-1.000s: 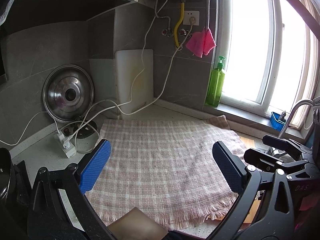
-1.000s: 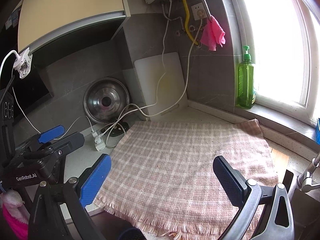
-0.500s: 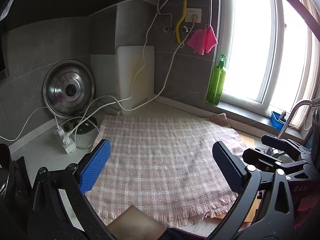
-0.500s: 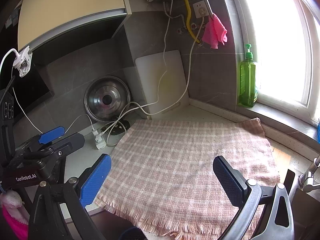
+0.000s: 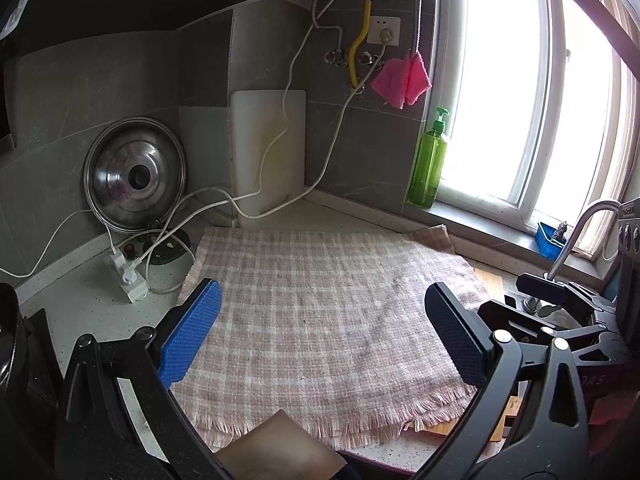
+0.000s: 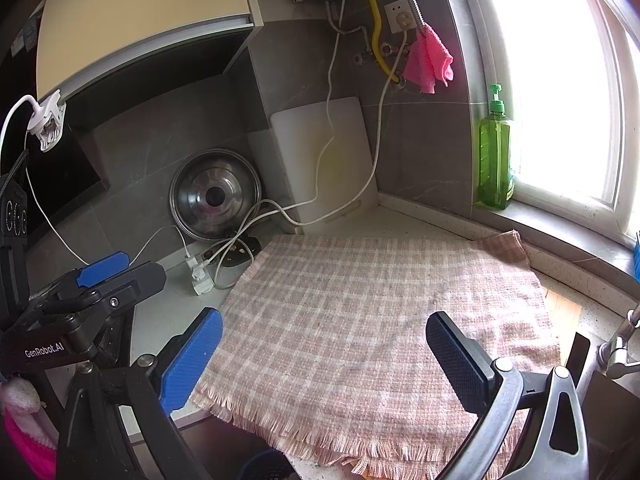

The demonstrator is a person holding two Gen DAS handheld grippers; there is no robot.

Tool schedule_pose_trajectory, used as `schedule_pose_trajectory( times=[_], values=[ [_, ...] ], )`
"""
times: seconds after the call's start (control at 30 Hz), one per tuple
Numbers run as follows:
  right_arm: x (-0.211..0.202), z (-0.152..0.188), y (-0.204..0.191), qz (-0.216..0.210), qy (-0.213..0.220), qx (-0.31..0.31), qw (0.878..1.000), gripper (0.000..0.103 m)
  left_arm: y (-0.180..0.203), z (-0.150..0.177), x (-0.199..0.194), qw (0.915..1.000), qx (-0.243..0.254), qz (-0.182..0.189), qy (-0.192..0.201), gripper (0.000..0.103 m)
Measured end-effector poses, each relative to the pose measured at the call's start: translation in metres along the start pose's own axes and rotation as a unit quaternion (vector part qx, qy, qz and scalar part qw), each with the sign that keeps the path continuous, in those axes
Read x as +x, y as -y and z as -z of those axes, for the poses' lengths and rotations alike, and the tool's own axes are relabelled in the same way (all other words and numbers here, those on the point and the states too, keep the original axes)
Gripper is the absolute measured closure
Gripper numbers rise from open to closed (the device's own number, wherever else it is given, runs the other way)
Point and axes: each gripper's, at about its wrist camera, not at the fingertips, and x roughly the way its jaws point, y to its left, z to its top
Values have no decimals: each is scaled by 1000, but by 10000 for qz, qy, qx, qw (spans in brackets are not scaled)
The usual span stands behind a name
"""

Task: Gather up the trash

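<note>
My left gripper [image 5: 324, 336] hangs open over the near half of a pink plaid cloth [image 5: 320, 296] spread on the counter, with nothing between its fingers. My right gripper [image 6: 324, 356] is also open and empty, above the same cloth [image 6: 380, 312]. In each view the other gripper shows at the side: the right gripper [image 5: 560, 312] and the left gripper [image 6: 100, 280]. No loose piece of trash shows on the cloth. A flat brown thing [image 5: 280, 448] pokes in below the cloth's fringe; I cannot tell what it is.
At the back stand a steel pot lid [image 5: 136, 176], a white cutting board [image 5: 268, 152], a power strip with white cables [image 5: 128, 276] and a green soap bottle [image 5: 430, 164]. A faucet [image 5: 580, 232] rises at right. A dark blue rim [image 6: 264, 464] shows below the counter edge.
Both views have drifted only slightly. Both grippers stay open and empty over the cloth.
</note>
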Motion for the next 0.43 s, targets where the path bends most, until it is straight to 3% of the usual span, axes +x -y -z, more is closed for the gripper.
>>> schedule_pose_trajectory(
  times=[0.43],
  values=[
    [7, 0, 4, -68, -116, 11, 9999, 0, 1, -1, 1, 9998, 89, -174, 30, 0]
  ],
)
